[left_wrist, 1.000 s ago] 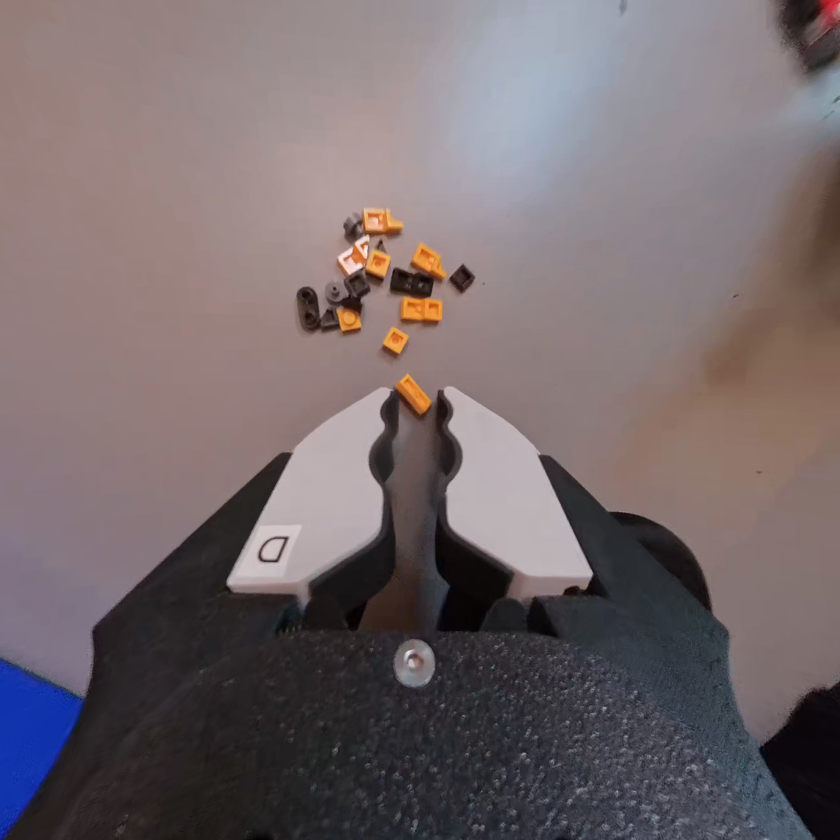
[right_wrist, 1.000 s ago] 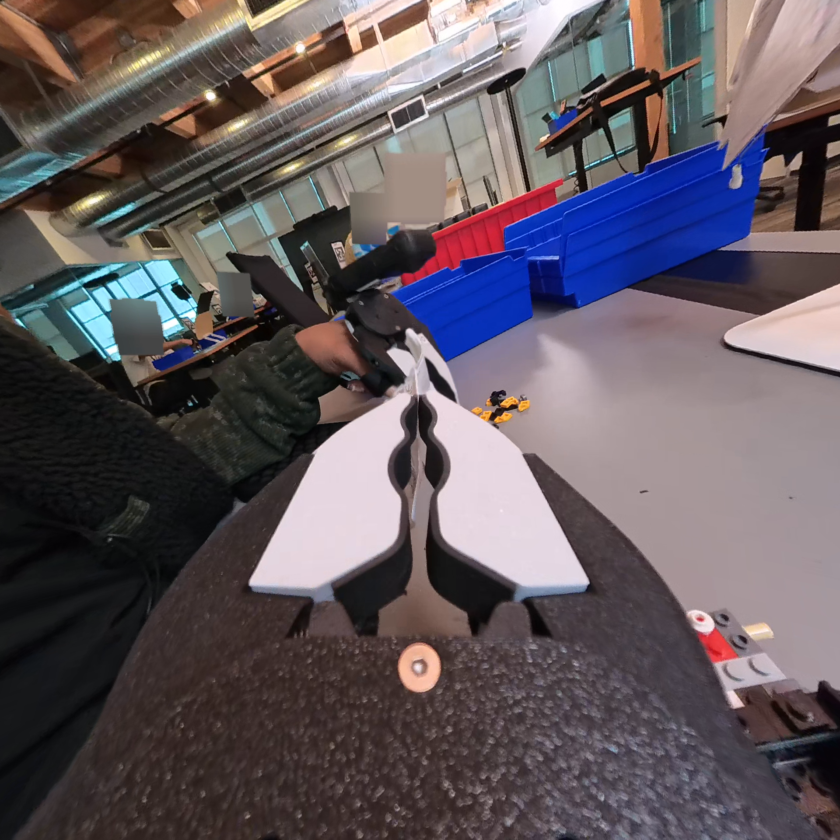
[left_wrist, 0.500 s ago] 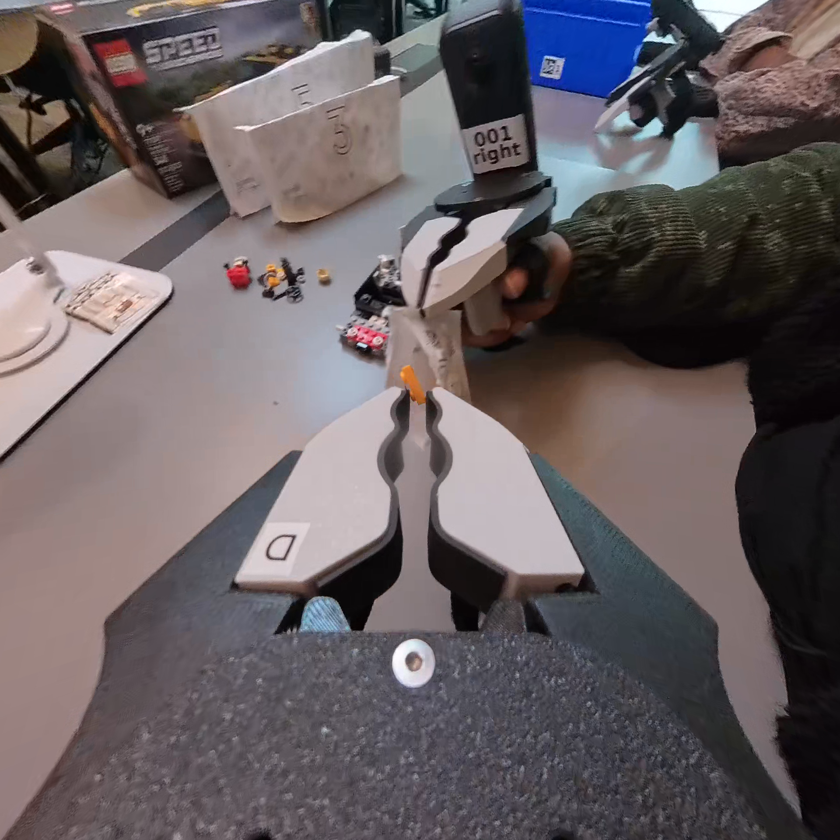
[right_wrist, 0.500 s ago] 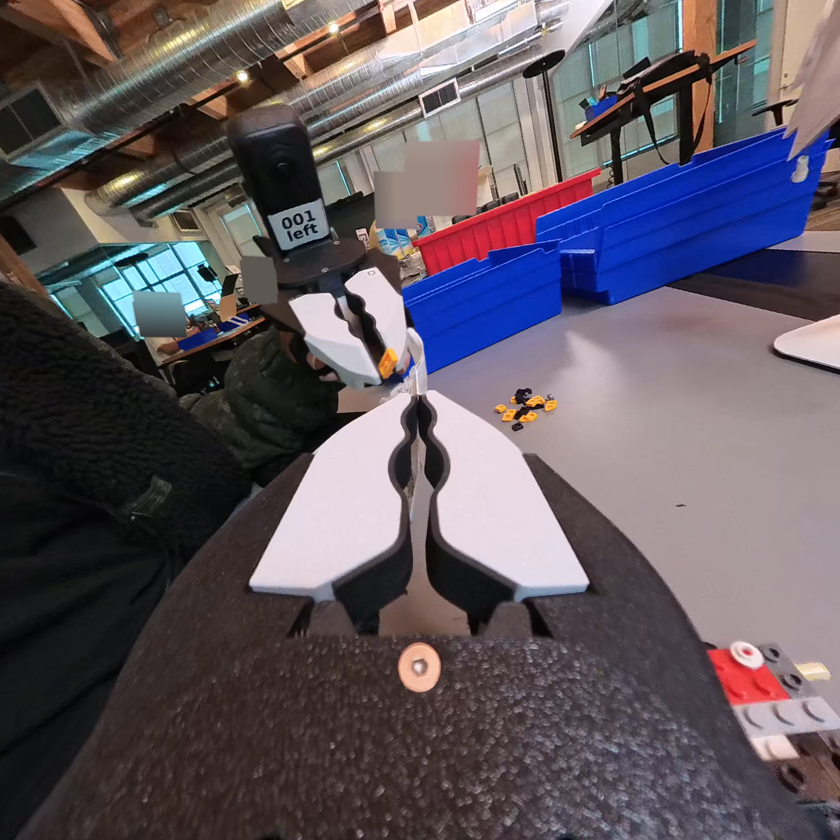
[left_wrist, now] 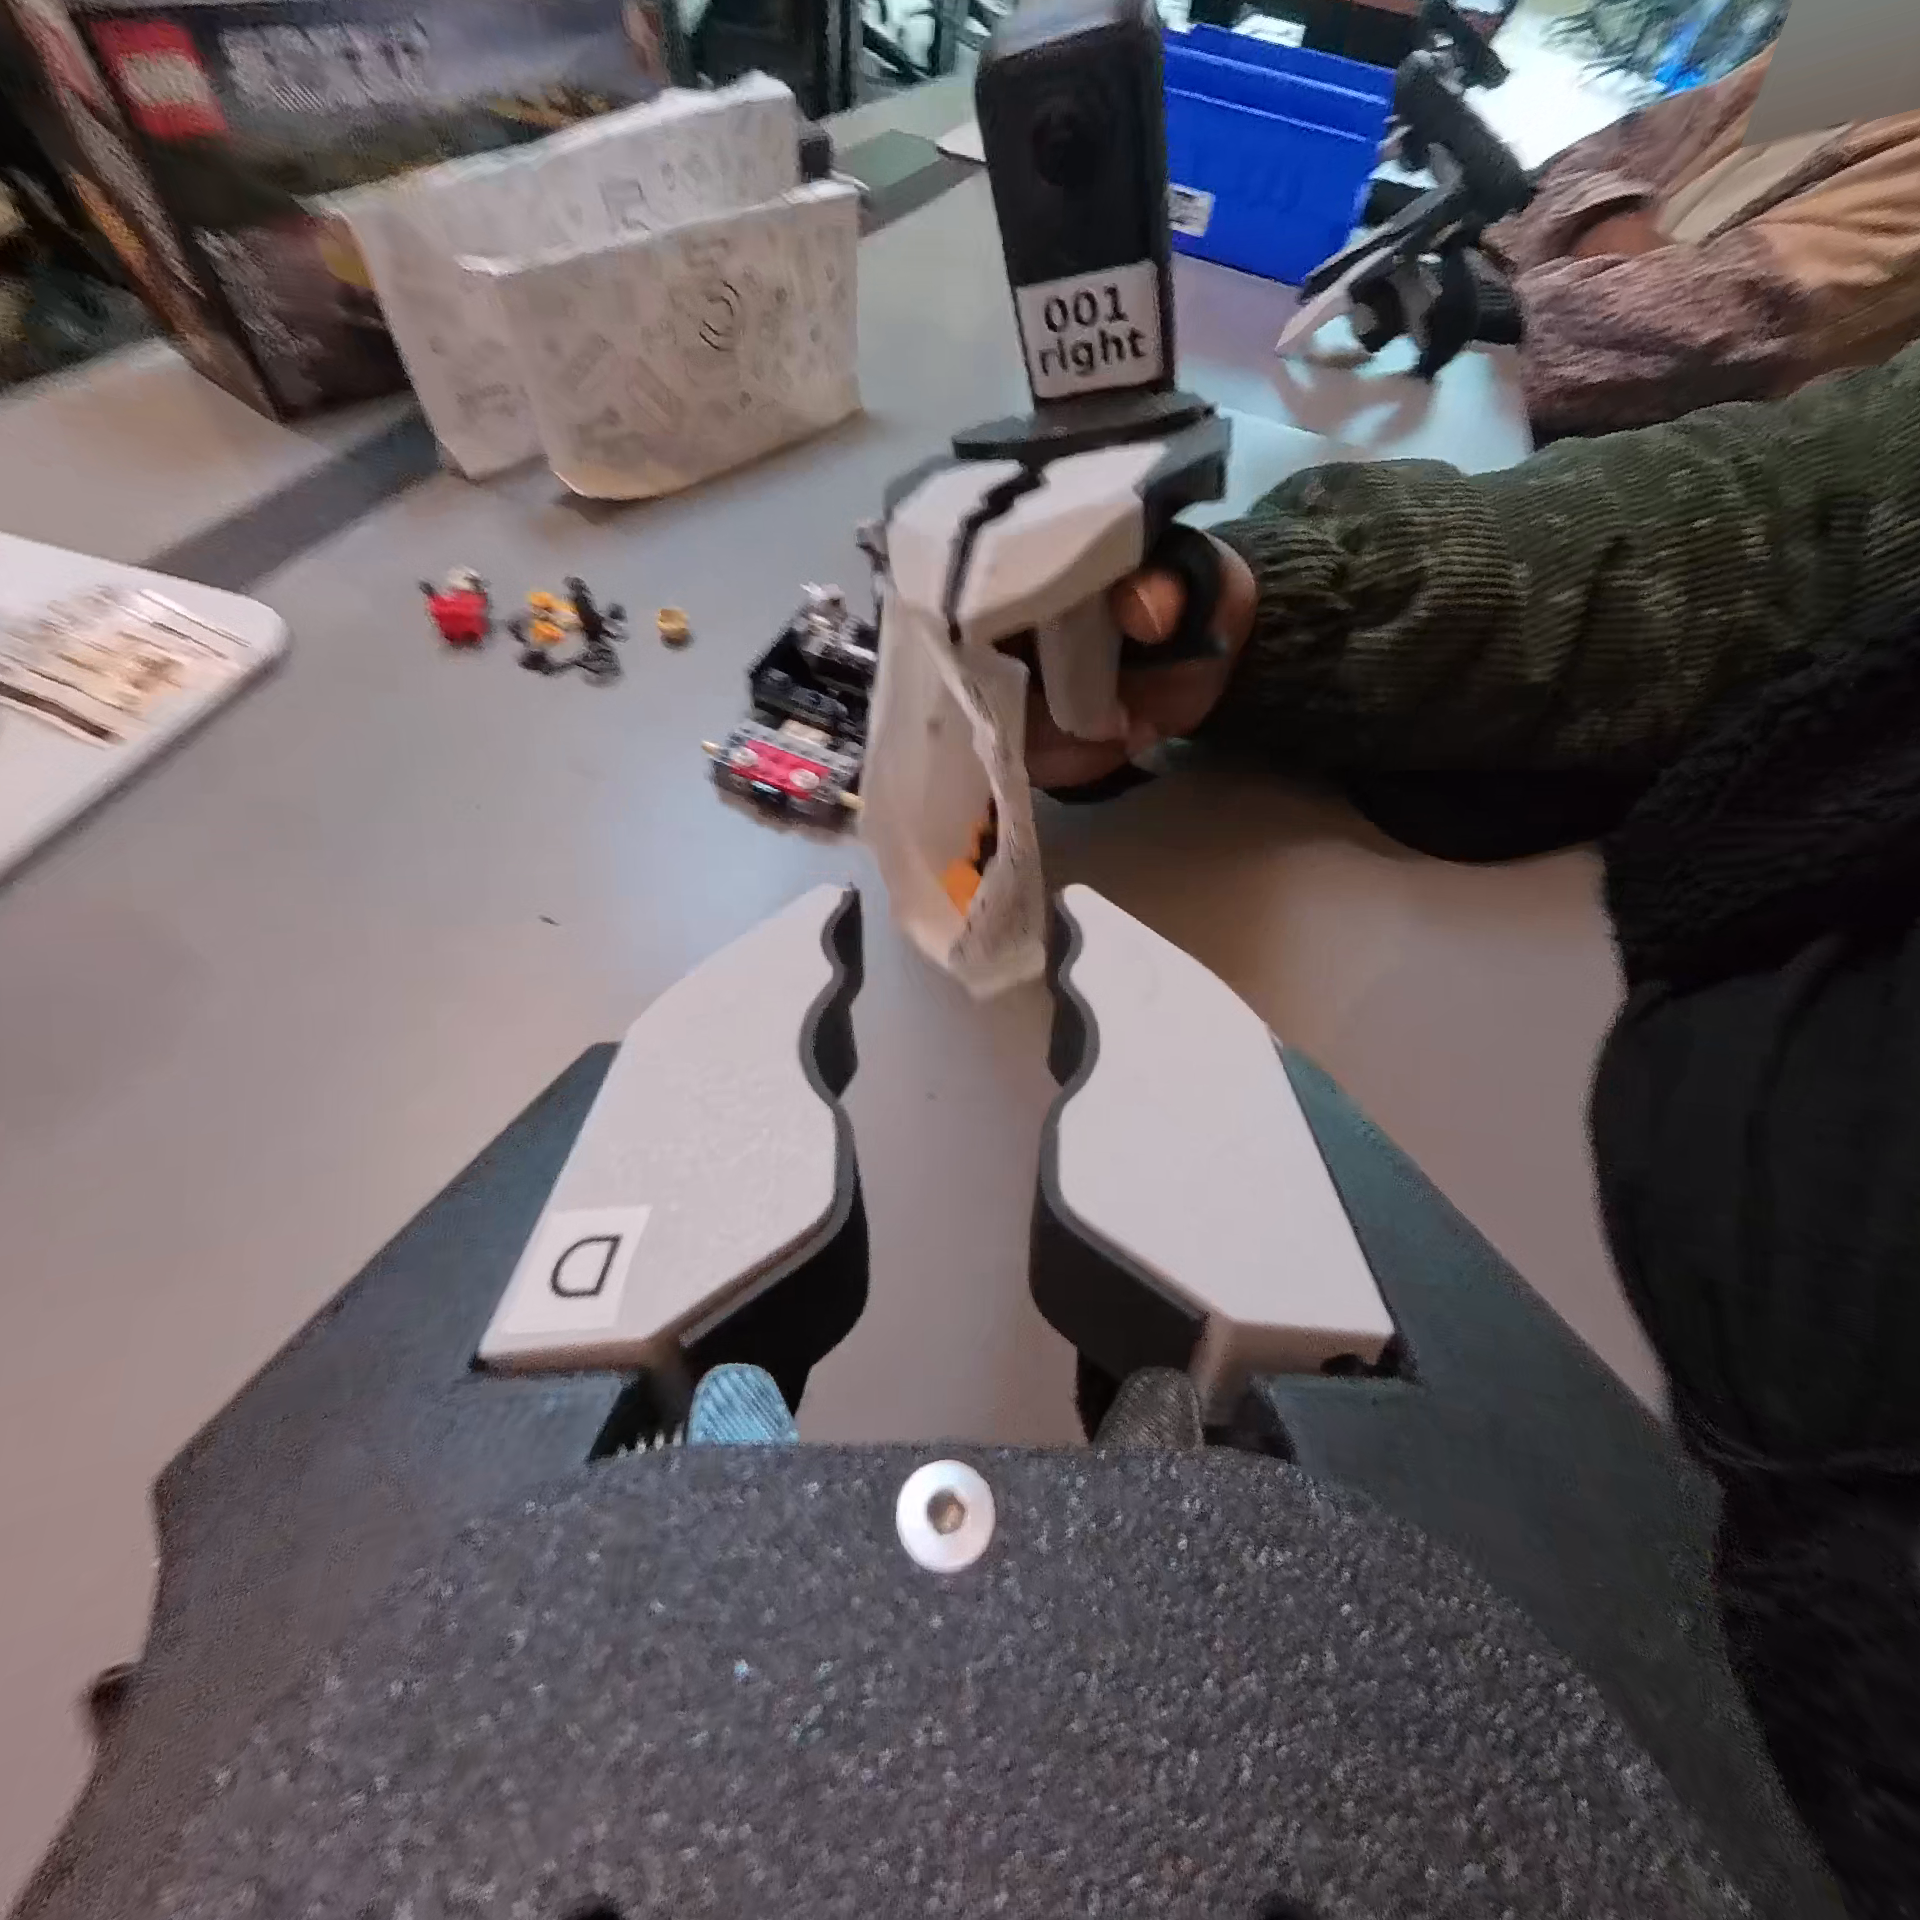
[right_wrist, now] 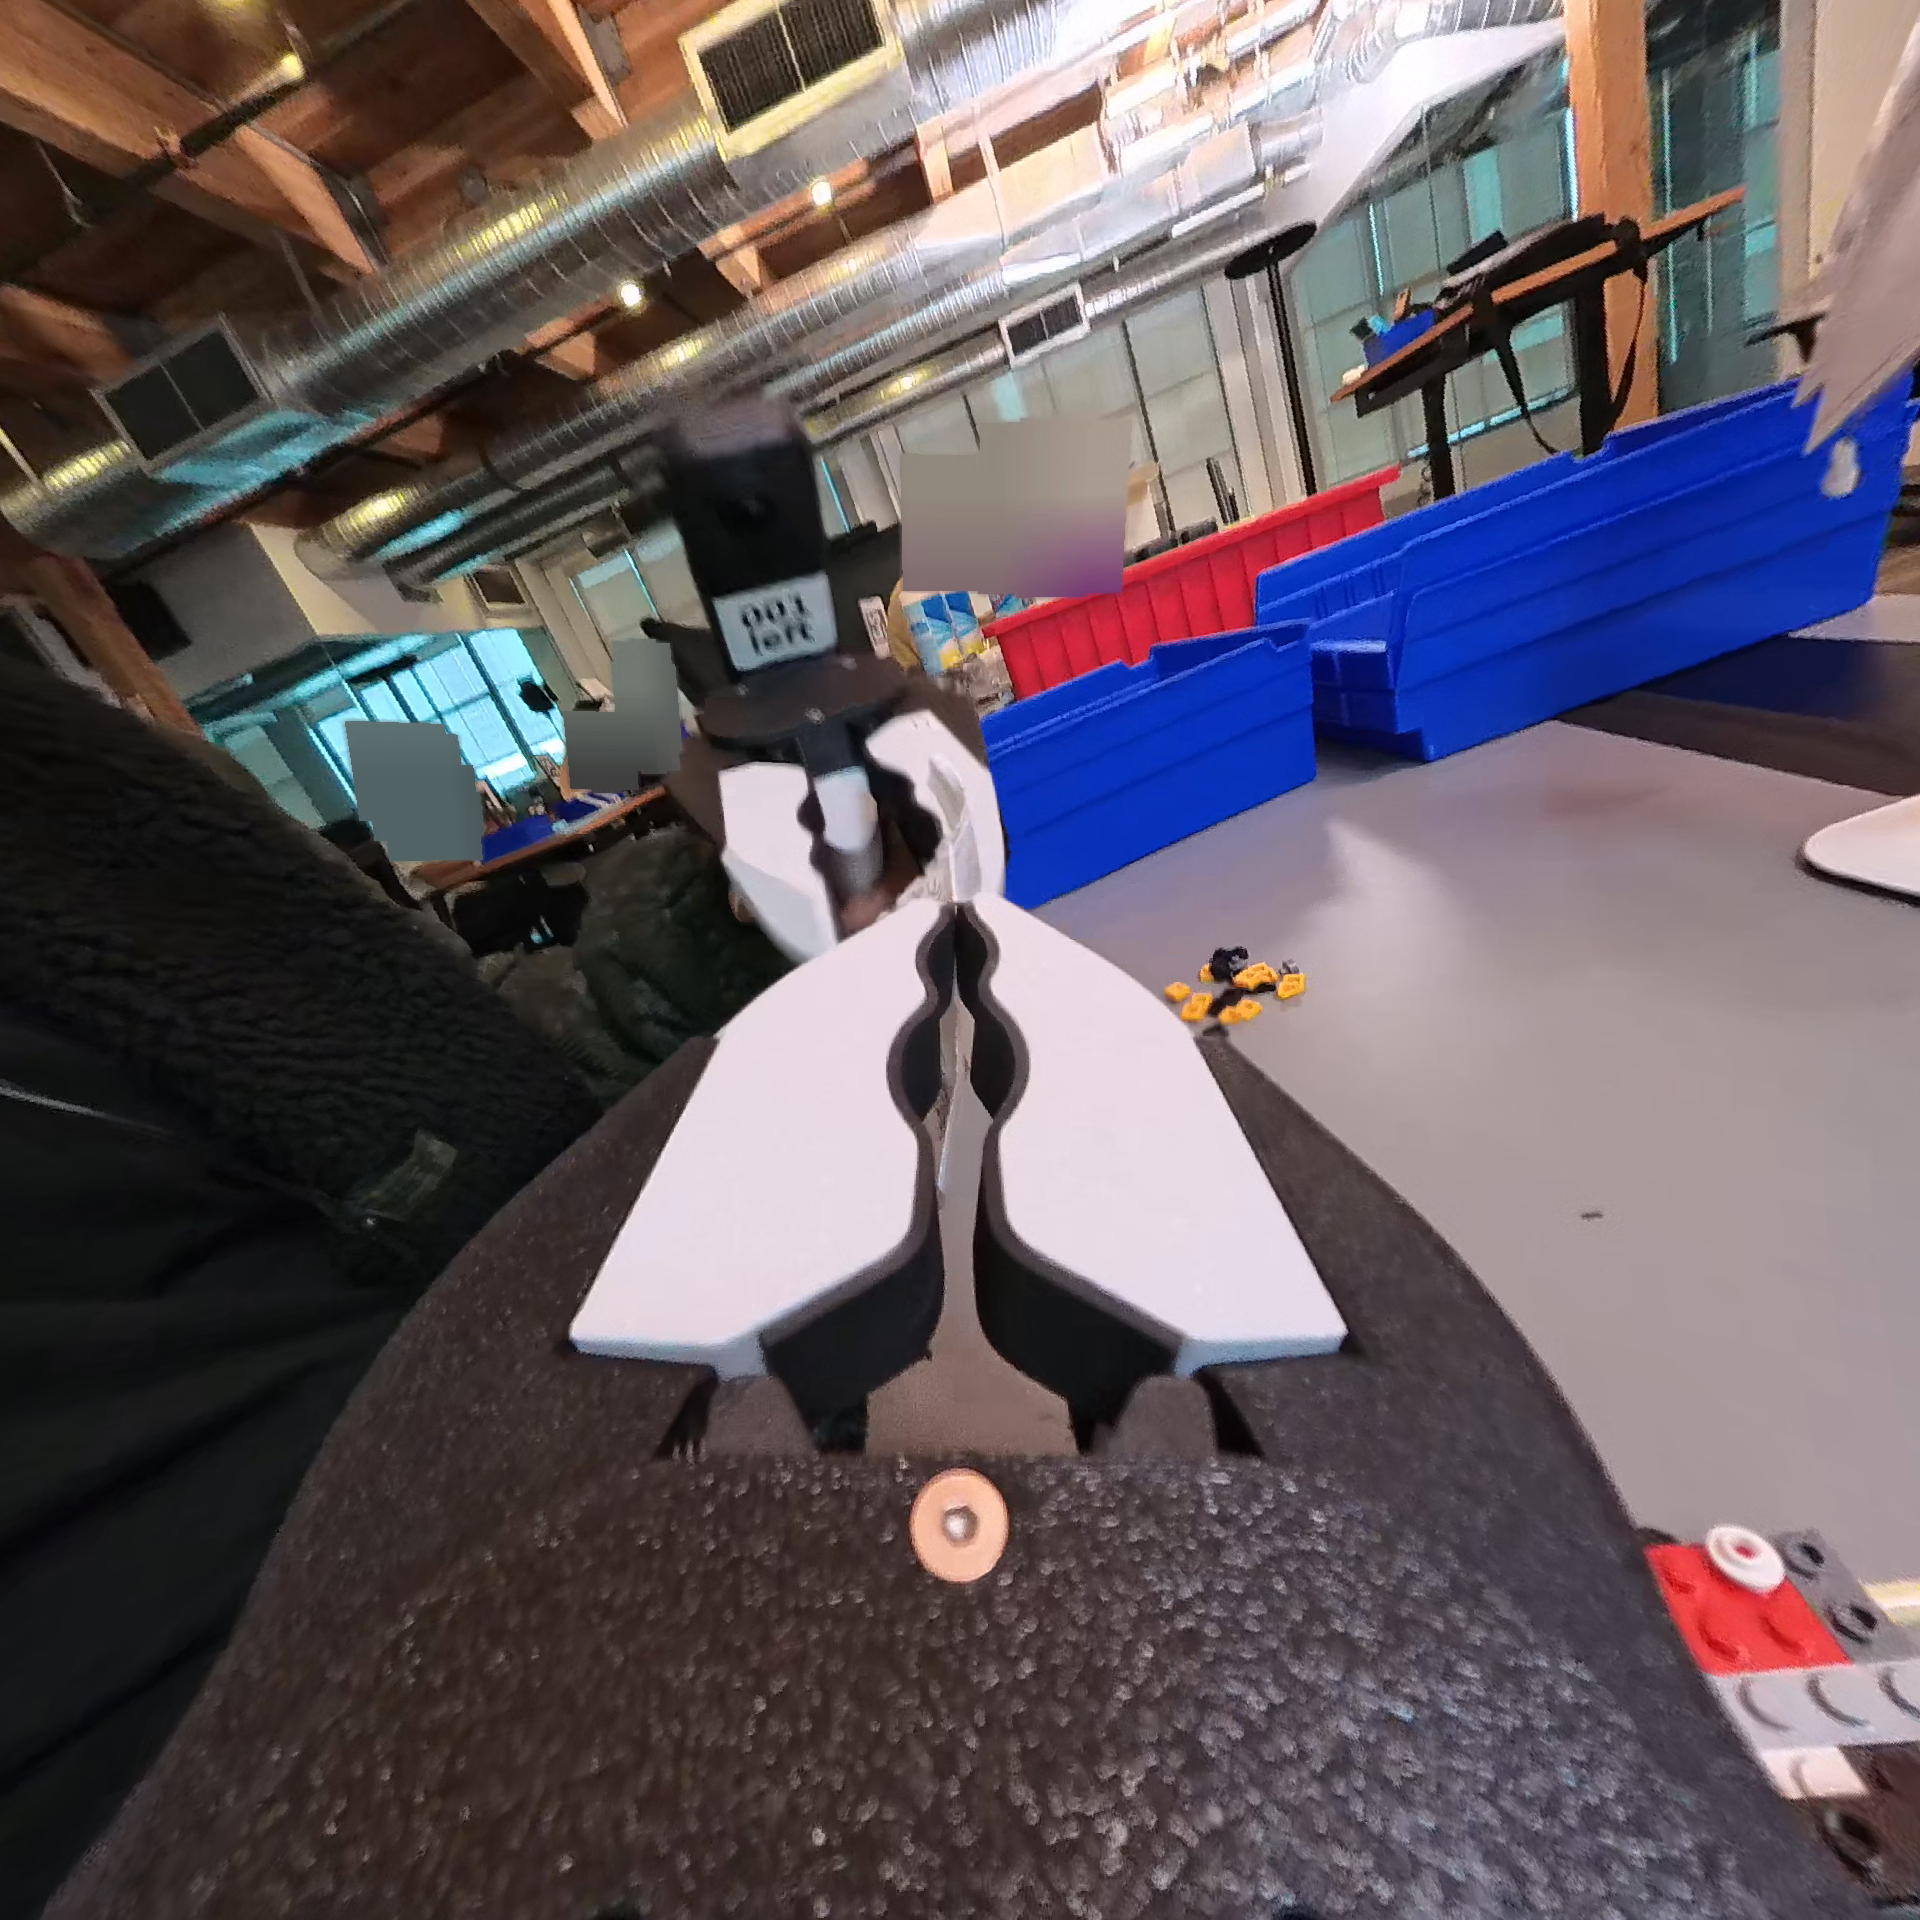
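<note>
Two claws, left claw (left_wrist: 956, 914) wide apart, right claw (right_wrist: 954, 914) clamping paper bag (left_wrist: 940, 831)

Both wrist cameras look close along their fingers, facing each other over the shared table (left_wrist: 416, 935).

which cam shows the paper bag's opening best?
Left wrist view: the white paper bag, hanging from the shut right tongs, faces the camera with its mouth open and orange pieces visible inside. The right wrist view shows only a thin white edge pinched between its fingers.
</note>
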The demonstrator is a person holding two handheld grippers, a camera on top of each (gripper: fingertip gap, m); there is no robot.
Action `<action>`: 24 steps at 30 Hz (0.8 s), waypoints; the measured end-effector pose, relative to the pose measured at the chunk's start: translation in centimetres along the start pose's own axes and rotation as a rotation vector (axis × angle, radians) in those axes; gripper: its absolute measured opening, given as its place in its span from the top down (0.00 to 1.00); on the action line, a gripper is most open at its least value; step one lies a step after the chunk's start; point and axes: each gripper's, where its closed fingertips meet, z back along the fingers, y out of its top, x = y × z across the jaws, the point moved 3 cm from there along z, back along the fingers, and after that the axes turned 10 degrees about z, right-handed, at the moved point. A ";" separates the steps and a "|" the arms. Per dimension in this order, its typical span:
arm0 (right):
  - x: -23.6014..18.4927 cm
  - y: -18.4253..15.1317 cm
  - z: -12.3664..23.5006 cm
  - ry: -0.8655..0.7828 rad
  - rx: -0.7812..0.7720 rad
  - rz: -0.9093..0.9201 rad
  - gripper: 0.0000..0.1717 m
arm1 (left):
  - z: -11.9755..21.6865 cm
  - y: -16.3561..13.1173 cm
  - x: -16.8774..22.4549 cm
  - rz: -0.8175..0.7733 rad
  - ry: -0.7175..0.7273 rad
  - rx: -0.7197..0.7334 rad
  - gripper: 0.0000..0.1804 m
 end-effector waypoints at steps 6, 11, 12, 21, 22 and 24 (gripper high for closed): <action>0.3 1.7 0.9 0.009 0.123 -0.044 1.00 | -1.2 -0.5 -0.4 0.055 -0.006 -0.014 1.00; 0.4 1.2 1.0 -0.017 0.055 0.017 1.00 | 0.9 1.7 -0.3 0.007 0.013 0.146 1.00; 0.3 0.9 0.9 -0.018 0.025 0.040 1.00 | 1.3 2.0 -0.4 0.007 0.016 0.170 1.00; -0.2 0.5 0.4 -0.023 -0.015 0.091 1.00 | 1.5 1.3 -0.3 0.038 -0.049 0.150 0.84; -0.1 0.8 0.6 -0.025 0.003 0.081 1.00 | 1.3 1.1 -0.3 0.052 -0.058 0.140 0.80; 0.1 1.1 0.8 -0.030 0.032 0.066 1.00 | 0.6 0.8 -0.1 0.063 -0.076 0.115 0.78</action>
